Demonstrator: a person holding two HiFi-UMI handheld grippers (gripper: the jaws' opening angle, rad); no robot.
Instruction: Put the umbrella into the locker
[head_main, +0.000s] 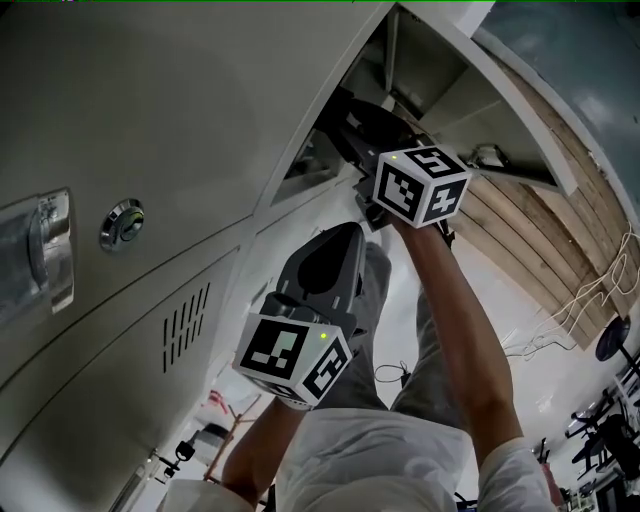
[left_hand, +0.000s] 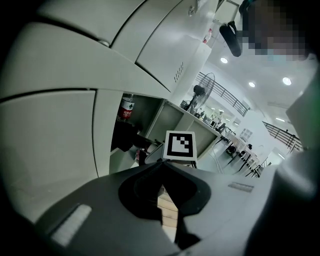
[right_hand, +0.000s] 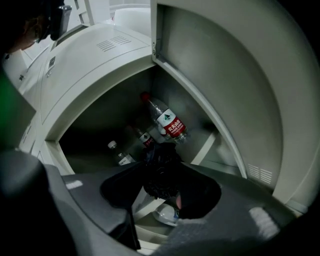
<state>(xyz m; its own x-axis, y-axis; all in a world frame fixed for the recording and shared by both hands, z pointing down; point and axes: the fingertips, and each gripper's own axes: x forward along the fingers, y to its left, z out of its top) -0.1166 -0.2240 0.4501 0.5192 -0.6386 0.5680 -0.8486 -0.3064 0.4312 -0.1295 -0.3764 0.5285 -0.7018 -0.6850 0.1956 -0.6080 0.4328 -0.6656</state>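
One umbrella (right_hand: 161, 172), three bottles (right_hand: 167, 122) in one open locker (right_hand: 105, 110)

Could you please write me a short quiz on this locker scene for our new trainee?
1. True or false: the door of the locker stands open.
2. What is the right gripper holding? A a bag; B the umbrella; C nothing.
3. Fill in: the right gripper view shows ___ bottles inside the locker.
Key: 1 true; 2 B; 3 three.
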